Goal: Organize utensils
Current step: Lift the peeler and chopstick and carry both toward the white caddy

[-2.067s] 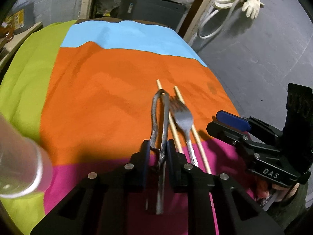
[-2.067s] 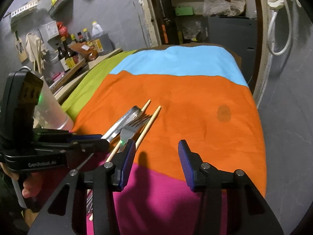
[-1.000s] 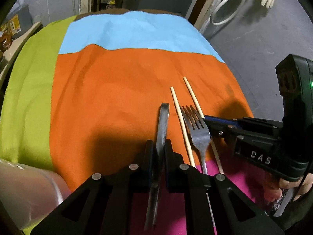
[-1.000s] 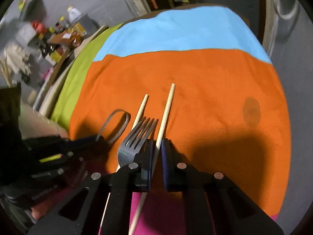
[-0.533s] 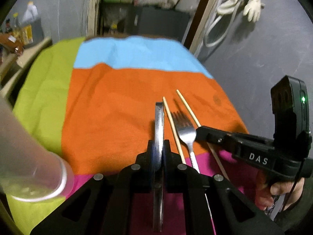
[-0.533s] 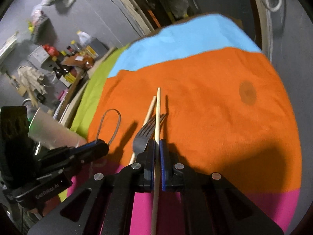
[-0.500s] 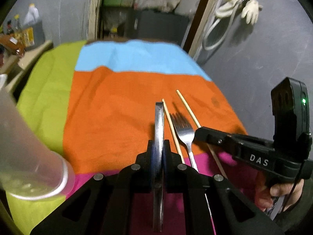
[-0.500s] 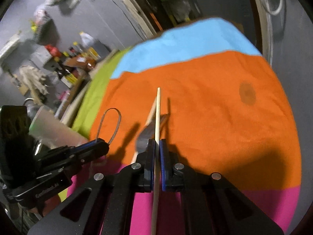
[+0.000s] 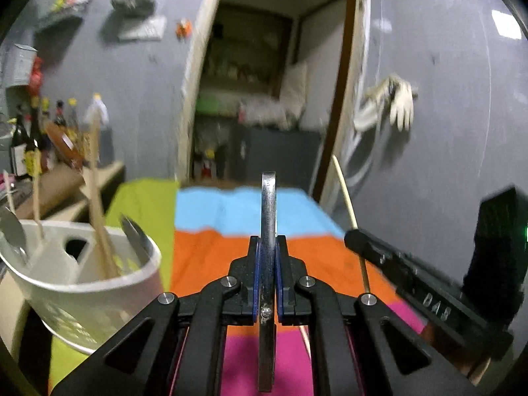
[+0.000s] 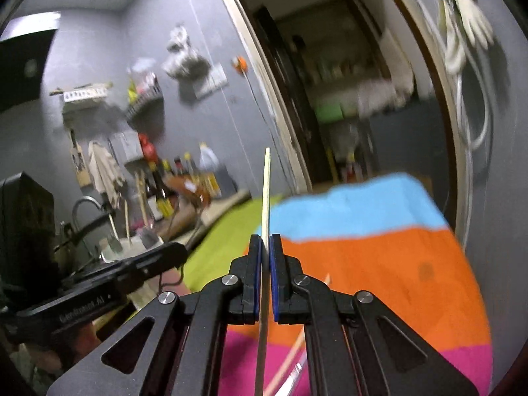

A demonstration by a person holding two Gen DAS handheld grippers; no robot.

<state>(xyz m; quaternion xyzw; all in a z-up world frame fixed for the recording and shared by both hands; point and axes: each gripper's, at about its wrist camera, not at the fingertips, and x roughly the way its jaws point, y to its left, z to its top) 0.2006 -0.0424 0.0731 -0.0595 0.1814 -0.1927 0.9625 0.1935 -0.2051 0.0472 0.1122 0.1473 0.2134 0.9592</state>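
My left gripper (image 9: 268, 244) is shut on a flat metal utensil (image 9: 268, 204), a looped steel tool seen edge-on, held up in the air and pointing forward. A white utensil holder (image 9: 82, 283) with wooden sticks and spoons in it stands close at the lower left. My right gripper (image 10: 265, 244) is shut on a wooden chopstick (image 10: 266, 191), also lifted off the cloth. It also shows in the left wrist view (image 9: 346, 194), held by the right gripper's black body. A second chopstick (image 10: 297, 349) and part of a fork lie on the cloth below.
The table is covered by a cloth of green, blue, orange and pink panels (image 10: 363, 264). A counter with bottles (image 10: 184, 184) stands to the left. An open doorway (image 9: 260, 105) is behind the table. Gloves and a hose (image 9: 392, 105) hang on the right wall.
Both grippers have lifted and tilted up, carrying the metal utensil and the chopstick off the cloth. The white holder is now close at my left gripper's lower left.
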